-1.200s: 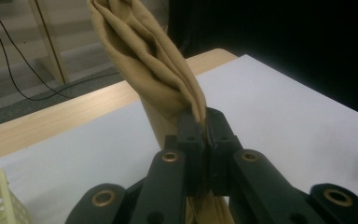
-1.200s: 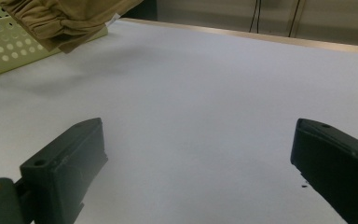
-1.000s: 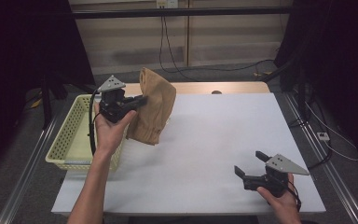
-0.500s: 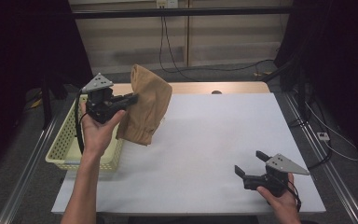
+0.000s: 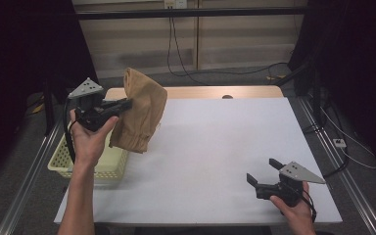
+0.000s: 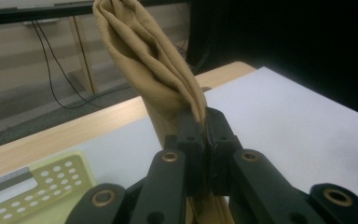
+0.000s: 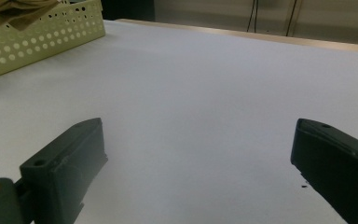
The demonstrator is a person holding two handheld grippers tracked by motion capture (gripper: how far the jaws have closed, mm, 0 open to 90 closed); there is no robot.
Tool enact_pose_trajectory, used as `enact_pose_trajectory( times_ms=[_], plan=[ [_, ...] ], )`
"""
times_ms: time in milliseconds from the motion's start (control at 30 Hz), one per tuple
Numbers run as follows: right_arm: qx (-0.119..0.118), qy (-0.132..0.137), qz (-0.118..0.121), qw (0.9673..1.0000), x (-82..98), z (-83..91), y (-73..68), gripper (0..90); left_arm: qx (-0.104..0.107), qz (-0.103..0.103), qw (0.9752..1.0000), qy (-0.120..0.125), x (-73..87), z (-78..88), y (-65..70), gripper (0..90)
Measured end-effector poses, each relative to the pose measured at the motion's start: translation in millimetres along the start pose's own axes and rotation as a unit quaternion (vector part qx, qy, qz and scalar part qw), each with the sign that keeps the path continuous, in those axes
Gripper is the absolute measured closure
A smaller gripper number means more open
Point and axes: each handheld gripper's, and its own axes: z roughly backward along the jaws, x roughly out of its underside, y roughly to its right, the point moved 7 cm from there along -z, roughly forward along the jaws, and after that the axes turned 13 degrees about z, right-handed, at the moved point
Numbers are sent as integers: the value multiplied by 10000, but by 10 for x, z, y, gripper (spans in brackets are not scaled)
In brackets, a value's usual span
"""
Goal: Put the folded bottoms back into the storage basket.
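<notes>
Cloth [image 5: 141, 113] hangs long-axis down from the left gripper [image 5: 125, 104], clenched on its upper edge, lifted above the table edge just beside the basket [image 5: 61, 164]. Right gripper [image 5: 264, 172], jaws apart, holds nothing, well apart.

The table [image 5: 215, 147] has a white top, and a strip of light wood [image 5: 254, 92] runs along its far edge. Behind it stands a pale panelled wall [image 5: 225, 44] with a dark horizontal rail [image 5: 191, 13] in front. Black cables [image 5: 174, 54] hang down from a socket [image 5: 174, 4] to the grey floor [image 5: 200, 78]. Dark curtains [image 5: 24, 58] close both sides. Metal rails [image 5: 340, 171] run along the floor beside the table, left and right.
</notes>
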Motion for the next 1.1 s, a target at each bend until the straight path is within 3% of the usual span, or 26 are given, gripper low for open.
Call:
enact_pose_trajectory(
  times_ms=[233,500,833,1100],
  plan=[
    [17,6,26,10000,-4,2,1,31,-29,69,9998,161,-42,157,-58,868],
    [11,9,25,10000,-5,6,-1,31,-82,68,9998,137,-38,221,-117,867],
    [7,18,59,10000,-6,15,1,31,-110,142,9994,281,-65,340,-165,868],
    [10,10,26,10000,-4,6,4,31,-239,101,9993,279,-115,388,-194,868]
  ],
)
